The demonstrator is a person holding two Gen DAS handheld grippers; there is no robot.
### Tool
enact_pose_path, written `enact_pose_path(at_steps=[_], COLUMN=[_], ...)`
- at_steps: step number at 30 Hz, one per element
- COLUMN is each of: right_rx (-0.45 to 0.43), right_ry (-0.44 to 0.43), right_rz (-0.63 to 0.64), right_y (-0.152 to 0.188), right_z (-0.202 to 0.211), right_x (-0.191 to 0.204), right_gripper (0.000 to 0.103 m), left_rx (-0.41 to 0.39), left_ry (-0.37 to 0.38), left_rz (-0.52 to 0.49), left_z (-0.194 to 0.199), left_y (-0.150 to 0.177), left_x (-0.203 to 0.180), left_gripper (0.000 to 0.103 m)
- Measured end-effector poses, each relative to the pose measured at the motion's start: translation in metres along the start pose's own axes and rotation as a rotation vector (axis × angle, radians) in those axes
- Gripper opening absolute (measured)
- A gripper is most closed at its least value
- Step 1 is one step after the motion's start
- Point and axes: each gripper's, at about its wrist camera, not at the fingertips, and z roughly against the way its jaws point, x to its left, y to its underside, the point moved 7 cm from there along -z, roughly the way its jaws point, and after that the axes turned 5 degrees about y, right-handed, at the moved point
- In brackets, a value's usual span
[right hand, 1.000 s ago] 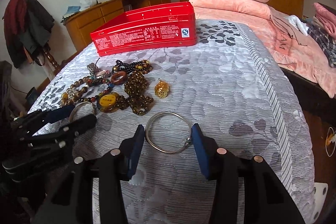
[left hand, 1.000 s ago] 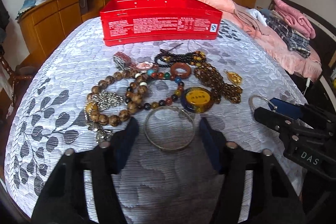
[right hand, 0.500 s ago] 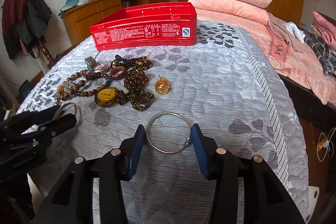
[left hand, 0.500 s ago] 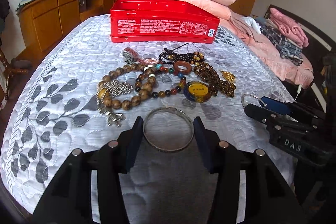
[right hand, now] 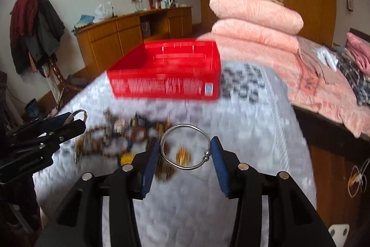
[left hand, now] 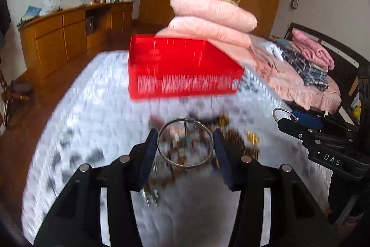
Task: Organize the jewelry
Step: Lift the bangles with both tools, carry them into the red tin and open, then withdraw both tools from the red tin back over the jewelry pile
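My left gripper (left hand: pixel 185 145) is shut on a silver bangle (left hand: pixel 166 157) and holds it lifted above the bed. My right gripper (right hand: pixel 185 149) is shut on a second silver bangle (right hand: pixel 185 167), also lifted. A red tin box (left hand: pixel 185 68) stands open on the quilt ahead; it also shows in the right wrist view (right hand: pixel 166 71). A blurred pile of bead bracelets and pendants (right hand: pixel 129 138) lies on the quilt below both grippers. The right gripper shows at the right of the left wrist view (left hand: pixel 298 119), the left gripper at the left of the right wrist view (right hand: pixel 69 119).
The grey leaf-patterned quilt (left hand: pixel 92 108) covers the bed. Folded pink blankets (left hand: pixel 212 22) are stacked behind the box. A wooden cabinet (left hand: pixel 64 36) stands along the left wall. Clothes lie on the pink bedding at the right (left hand: pixel 307 66).
Both grippers have closed on their bangles and lifted them off the quilt, moving forward toward the red box. The views are blurred by the motion.
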Motion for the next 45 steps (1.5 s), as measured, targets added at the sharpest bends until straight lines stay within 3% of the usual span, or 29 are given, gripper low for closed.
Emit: enact_pose_path(at_steps=[6, 11, 14, 19, 20, 22, 25, 29, 33, 35, 39, 45], right_rx=[-0.061, -0.082, -0.064, -0.009, 0.0, 0.016, 0.002, -0.024, -0.074, -0.111, -0.141, -0.113], right_ry=[-0.054, -0.096, -0.103, -0.105, -0.107, -0.109, -0.107, -0.111, -0.102, -0.088, -0.063, -0.045], right_rz=[-0.014, -0.034, -0.039, -0.056, -0.057, -0.059, -0.062, -0.08, -0.091, -0.081, -0.082, -0.087], right_y=[-0.069, -0.118, -0.135, -0.134, -0.133, -0.13, -0.13, -0.132, -0.133, -0.125, -0.102, -0.063], right_z=[-0.026, -0.063, -0.095, -0.136, -0.14, -0.147, -0.145, -0.133, -0.111, -0.09, -0.061, -0.037], right_x=[-0.006, -0.006, -0.004, -0.004, -0.005, -0.006, -0.01, -0.015, -0.02, -0.021, -0.021, -0.016], right_gripper=[0.045, 0.045, 0.045, 0.045, 0.046, 0.046, 0.05, 0.052, 0.066, 0.072, 0.09, 0.096], left_rx=[-0.067, -0.029, -0.008, 0.044, 0.046, 0.039, 0.022, 0.0, -0.07, -0.109, -0.153, -0.16], left_ry=[-0.026, -0.014, -0.027, -0.023, -0.024, -0.027, -0.022, -0.016, -0.05, -0.072, -0.089, -0.135], left_rz=[-0.048, -0.04, -0.047, -0.029, -0.032, -0.039, -0.045, -0.026, -0.033, -0.039, -0.043, -0.048], left_z=[-0.024, -0.078, -0.109, -0.144, -0.147, -0.15, -0.147, -0.135, -0.101, -0.081, -0.041, 0.002], left_y=[-0.076, -0.12, -0.13, -0.127, -0.126, -0.125, -0.126, -0.134, -0.14, -0.141, -0.126, -0.086], left_x=[0.009, 0.019, 0.023, 0.031, 0.032, 0.033, 0.034, 0.037, 0.043, 0.047, 0.051, 0.056], left_gripper=[0.047, 0.048, 0.048, 0.049, 0.051, 0.066, 0.076, 0.077, 0.089, 0.09, 0.097, 0.098])
